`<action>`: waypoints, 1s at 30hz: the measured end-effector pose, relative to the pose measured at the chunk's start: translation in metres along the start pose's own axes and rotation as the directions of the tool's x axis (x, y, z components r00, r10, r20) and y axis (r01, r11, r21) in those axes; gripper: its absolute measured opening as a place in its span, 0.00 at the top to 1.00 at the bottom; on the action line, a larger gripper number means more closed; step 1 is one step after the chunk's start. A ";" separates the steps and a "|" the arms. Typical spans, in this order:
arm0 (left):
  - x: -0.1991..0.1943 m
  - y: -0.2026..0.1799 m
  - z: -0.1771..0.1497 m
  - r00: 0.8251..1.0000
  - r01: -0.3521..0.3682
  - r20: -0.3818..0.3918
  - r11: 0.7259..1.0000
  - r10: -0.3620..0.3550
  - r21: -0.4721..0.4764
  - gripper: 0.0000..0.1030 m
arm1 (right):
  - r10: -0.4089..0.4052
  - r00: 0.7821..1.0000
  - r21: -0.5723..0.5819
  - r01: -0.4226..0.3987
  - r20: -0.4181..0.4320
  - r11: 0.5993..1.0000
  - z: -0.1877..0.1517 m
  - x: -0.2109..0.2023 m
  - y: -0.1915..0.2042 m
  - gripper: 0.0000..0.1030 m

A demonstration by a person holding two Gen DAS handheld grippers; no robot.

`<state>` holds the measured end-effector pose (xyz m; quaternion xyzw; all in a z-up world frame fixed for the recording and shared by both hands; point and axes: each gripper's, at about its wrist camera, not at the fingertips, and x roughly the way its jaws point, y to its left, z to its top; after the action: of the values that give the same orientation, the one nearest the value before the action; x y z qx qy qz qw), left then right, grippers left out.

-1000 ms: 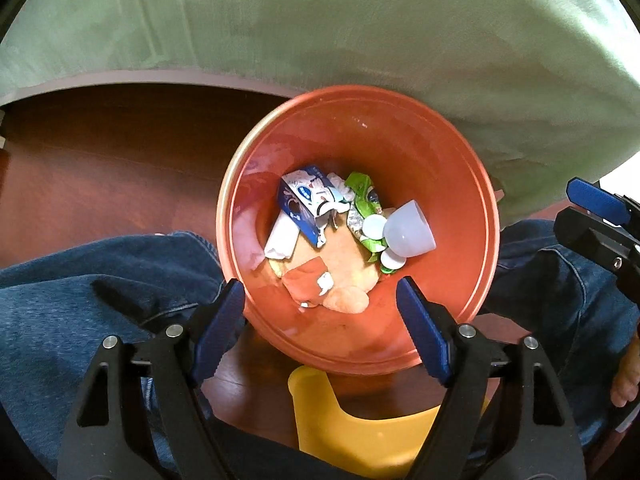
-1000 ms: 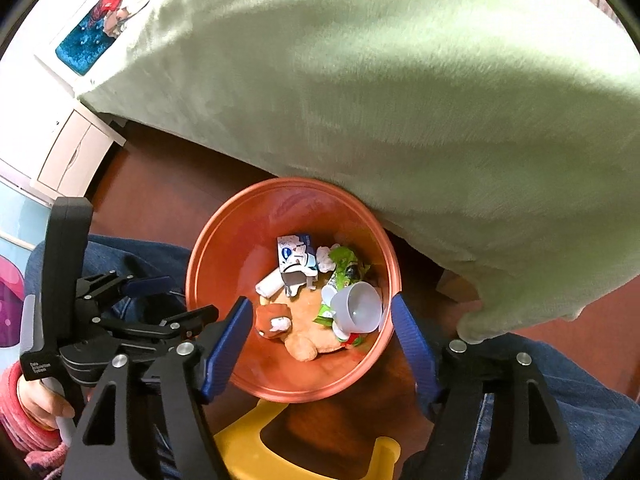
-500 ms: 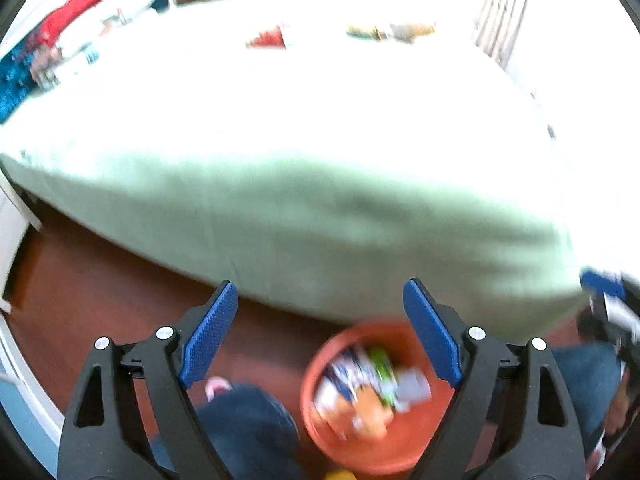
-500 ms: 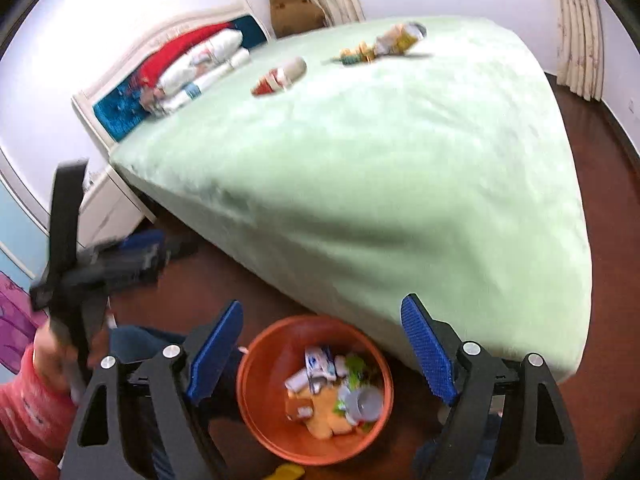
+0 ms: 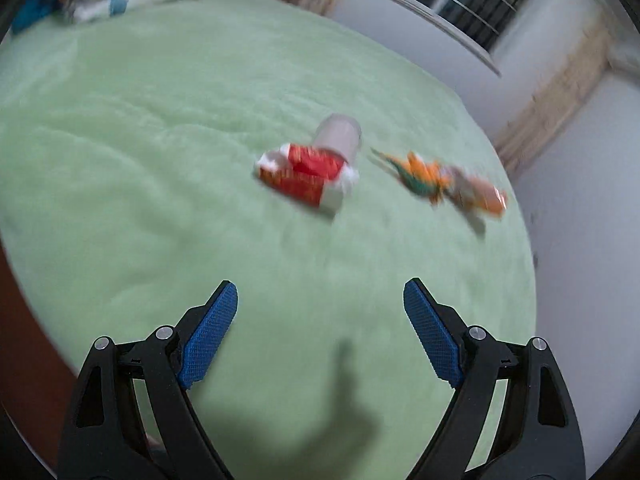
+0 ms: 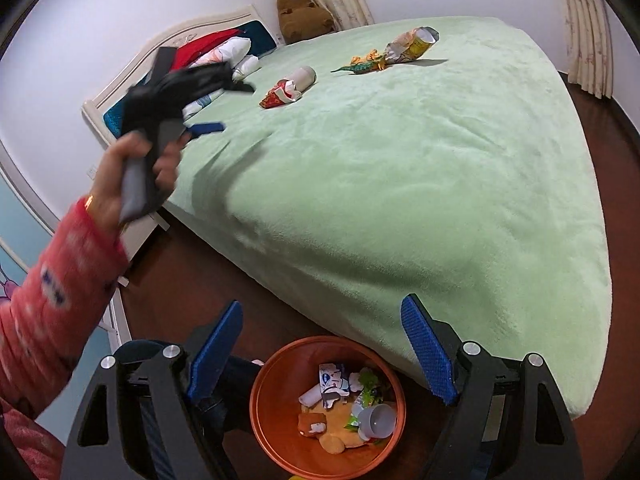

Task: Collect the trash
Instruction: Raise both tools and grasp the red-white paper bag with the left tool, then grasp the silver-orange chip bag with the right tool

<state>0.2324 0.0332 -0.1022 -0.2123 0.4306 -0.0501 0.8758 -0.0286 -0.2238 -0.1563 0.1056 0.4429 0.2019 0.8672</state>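
A red wrapper with a clear cup (image 5: 310, 170) lies on the green bed (image 5: 160, 160); it also shows in the right wrist view (image 6: 286, 88). An orange and green wrapper (image 5: 424, 176) lies to its right, next to a crumpled snack bag (image 6: 412, 46). My left gripper (image 5: 320, 320) is open and empty, over the bed short of the red wrapper; the right wrist view shows it blurred (image 6: 216, 100). My right gripper (image 6: 322, 352) is open and empty above the orange bin (image 6: 276, 432), which holds several pieces of trash.
Pillows (image 6: 224, 52) and a brown plush toy (image 6: 304, 12) are at the head of the bed. Dark wood floor (image 6: 180, 304) lies between bed and wall. Curtains (image 6: 588, 32) hang at the far right.
Both grippers have risen from the bin. The left one has swung up over the bed toward the red wrapper. The right one now looks across the whole bed.
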 end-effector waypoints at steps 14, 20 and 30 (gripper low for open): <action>0.060 0.032 0.045 0.995 0.082 -0.016 0.912 -0.096 -0.402 0.53 | 0.003 1.000 0.022 -0.002 -0.022 1.000 0.005 0.013 -0.019 0.23; 0.060 0.047 0.035 0.989 0.117 -0.026 0.881 -0.145 -0.458 0.98 | 0.009 1.000 0.020 -0.009 -0.025 1.000 0.006 0.014 -0.019 0.23; 0.029 0.055 0.018 0.983 0.173 0.008 0.909 -0.184 -0.379 0.98 | -0.008 1.000 -0.001 0.008 -0.007 1.000 0.015 0.006 -0.012 0.23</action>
<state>0.2591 0.0813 -0.1372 -0.4147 0.4232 -0.0493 0.8040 -0.0105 -0.2318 -0.1562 0.1026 0.4461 0.1988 0.8666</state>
